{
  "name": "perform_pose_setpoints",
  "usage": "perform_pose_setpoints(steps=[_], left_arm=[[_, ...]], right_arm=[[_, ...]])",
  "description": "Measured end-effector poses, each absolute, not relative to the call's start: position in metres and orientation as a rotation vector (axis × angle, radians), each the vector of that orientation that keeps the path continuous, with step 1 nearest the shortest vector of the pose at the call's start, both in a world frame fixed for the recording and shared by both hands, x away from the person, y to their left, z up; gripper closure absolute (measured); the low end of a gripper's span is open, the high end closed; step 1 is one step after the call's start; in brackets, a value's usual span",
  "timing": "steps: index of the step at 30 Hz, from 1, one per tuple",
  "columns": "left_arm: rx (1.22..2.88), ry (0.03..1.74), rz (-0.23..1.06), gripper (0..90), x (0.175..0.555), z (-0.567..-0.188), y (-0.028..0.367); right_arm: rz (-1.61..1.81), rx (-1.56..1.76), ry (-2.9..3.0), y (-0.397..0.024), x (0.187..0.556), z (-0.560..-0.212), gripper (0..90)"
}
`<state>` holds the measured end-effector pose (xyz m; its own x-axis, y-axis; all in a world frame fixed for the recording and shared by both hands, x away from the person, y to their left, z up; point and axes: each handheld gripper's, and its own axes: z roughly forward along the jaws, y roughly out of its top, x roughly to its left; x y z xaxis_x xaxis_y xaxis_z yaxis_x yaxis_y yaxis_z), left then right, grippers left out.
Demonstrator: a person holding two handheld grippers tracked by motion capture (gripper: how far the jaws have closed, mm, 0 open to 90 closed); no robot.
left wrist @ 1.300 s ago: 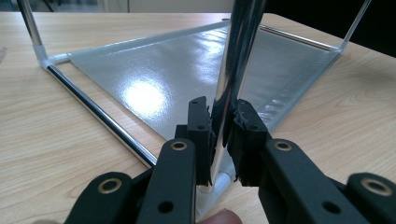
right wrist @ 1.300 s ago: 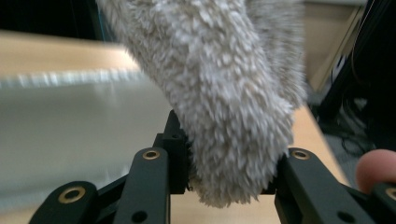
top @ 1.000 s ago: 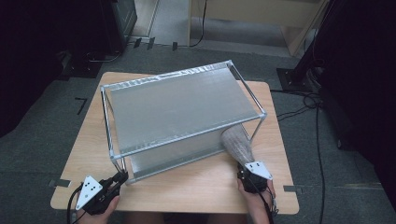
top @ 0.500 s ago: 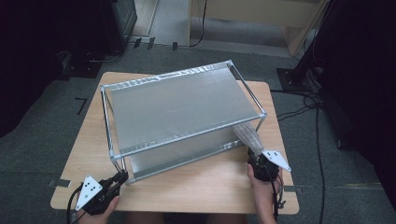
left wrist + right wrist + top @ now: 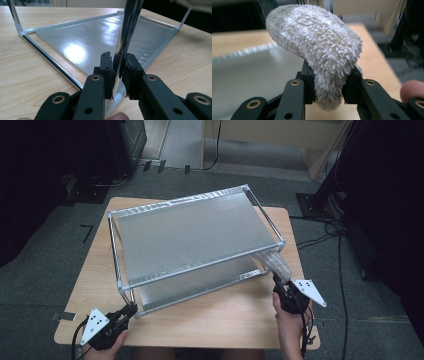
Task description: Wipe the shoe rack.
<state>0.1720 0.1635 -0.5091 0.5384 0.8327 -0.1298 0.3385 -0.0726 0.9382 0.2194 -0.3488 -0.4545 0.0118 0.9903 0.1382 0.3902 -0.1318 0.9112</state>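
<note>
A two-shelf metal rack [image 5: 195,235] stands on the wooden table [image 5: 235,312]. My left gripper [image 5: 131,310] is at the rack's near left corner, low by the table. It is shut on the chrome upright post [image 5: 127,30] just above the lower shelf [image 5: 95,37], with both pads pressed to the tube, as the left gripper [image 5: 118,70] view shows. My right gripper [image 5: 278,282] is at the rack's near right corner, shut on a fluffy white duster cloth [image 5: 274,262] whose far end reaches the top shelf's corner. In the right gripper [image 5: 328,85] view the cloth [image 5: 317,42] bulges above the jaws.
The rack takes up most of the tabletop, leaving a bare strip along the near edge [image 5: 200,342]. Cables [image 5: 320,240] trail over the grey floor to the right, beside a black stand base [image 5: 312,202]. Dark furniture lines the left and right sides.
My right gripper has risen and swung right with the cloth, from the front of the lower shelf to the rack's near right corner. The left gripper has stayed on the post.
</note>
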Motion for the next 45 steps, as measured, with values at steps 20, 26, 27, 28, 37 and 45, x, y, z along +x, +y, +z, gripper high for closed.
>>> perform_pose_setpoints(steps=[20,26,27,28,37,45], left_arm=[[1.653,1.004,0.542,79.4,0.173,-0.509,0.164],[1.652,1.009,0.54,79.4,0.173,-0.509,0.164],[1.653,1.007,0.542,79.3,0.173,-0.509,0.164],[1.653,1.007,0.541,79.3,0.173,-0.509,0.164],[1.654,1.003,0.538,79.3,0.173,-0.509,0.164],[1.654,1.004,0.538,79.3,0.173,-0.509,0.164]], right_arm=[[1.202,1.506,1.425,-0.351,0.205,-0.434,68.0],[1.1,1.627,1.485,-0.359,0.215,-0.462,68.0],[1.068,1.665,1.508,-0.36,0.218,-0.472,68.0],[1.037,1.699,1.529,-0.361,0.221,-0.482,68.0],[1.036,1.74,1.522,-0.367,0.223,-0.49,68.0],[1.153,1.546,1.333,-0.367,0.2,-0.437,67.9]])
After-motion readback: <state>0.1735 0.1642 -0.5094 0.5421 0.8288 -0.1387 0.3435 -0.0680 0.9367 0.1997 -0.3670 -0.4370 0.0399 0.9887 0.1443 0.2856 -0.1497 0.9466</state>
